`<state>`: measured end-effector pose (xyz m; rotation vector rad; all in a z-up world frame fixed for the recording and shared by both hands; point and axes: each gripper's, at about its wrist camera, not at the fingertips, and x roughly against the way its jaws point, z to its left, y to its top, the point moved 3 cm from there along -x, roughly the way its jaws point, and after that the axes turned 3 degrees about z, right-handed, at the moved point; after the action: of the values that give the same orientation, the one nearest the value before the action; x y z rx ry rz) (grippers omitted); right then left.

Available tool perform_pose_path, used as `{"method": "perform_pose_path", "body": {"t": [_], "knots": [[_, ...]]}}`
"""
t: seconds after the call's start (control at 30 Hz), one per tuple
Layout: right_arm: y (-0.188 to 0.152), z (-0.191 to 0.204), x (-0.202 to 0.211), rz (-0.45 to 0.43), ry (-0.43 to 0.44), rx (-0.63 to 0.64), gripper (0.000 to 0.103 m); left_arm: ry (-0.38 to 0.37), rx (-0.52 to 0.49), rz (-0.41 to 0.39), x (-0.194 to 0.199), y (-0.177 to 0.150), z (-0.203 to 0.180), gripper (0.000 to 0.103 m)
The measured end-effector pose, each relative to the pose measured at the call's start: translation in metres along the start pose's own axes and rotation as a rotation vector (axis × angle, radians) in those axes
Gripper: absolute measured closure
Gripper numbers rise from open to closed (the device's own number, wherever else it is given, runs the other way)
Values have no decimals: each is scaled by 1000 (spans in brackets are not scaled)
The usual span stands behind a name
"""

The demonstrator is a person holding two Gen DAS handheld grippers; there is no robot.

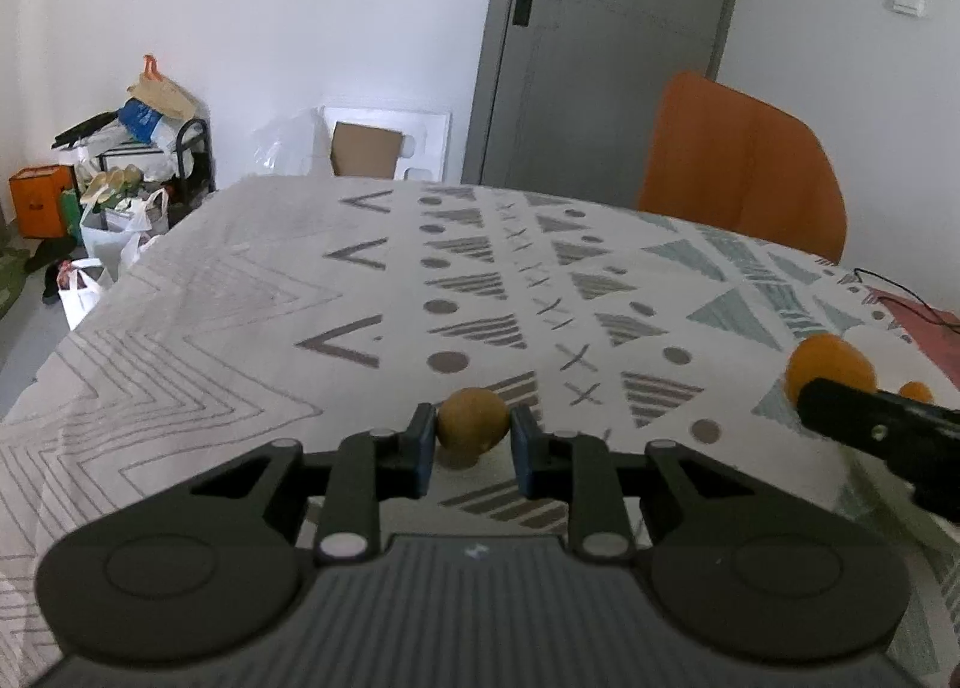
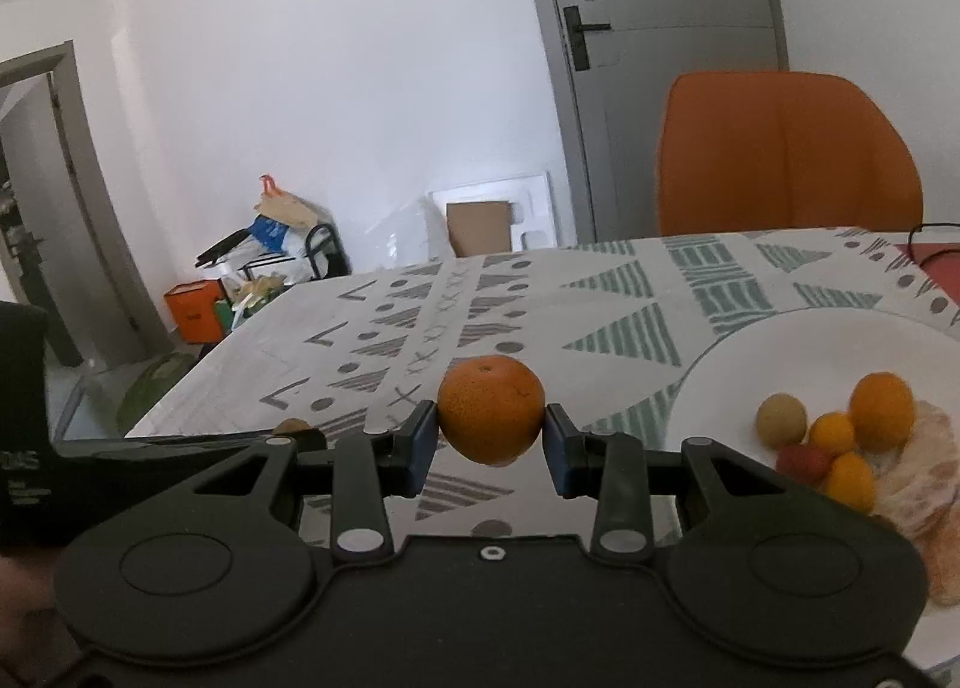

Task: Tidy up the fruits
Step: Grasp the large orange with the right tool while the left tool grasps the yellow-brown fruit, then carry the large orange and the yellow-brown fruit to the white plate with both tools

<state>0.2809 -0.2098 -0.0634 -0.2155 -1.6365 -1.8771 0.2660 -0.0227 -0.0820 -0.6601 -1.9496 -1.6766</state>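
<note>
Left tongs (image 1: pixel 472 439): closed on brown round fruit (image 1: pixel 472 427), low over tabletop (image 1: pixel 240 292). Right tongs (image 2: pixel 489 442): clamped on orange (image 2: pixel 491 409), held aloft. White plate (image 2: pixel 780 340) of gathered fruits: to right of both tongs, nearer right hand.

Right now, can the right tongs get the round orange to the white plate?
Probably yes: the right tongs grip the round orange, and the white plate lies just right with nothing between.
</note>
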Motion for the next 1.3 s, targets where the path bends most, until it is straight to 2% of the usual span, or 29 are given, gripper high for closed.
{"method": "perform_pose_path", "body": {"t": [0.13,0.27,0.6,1.3], "knots": [[2,0,3,-21,-52,12,67,-3,-23,-11,10,3,-9,78],[4,-5,13,-41,-29,-12,67,-16,-27,-26,21,7,-19,78],[3,-19,45,-91,-48,-21,67,-45,-73,-66,44,10,-49,78],[-26,-90,95,-107,-125,-93,67,-115,-163,-74,55,0,-124,78]]}}
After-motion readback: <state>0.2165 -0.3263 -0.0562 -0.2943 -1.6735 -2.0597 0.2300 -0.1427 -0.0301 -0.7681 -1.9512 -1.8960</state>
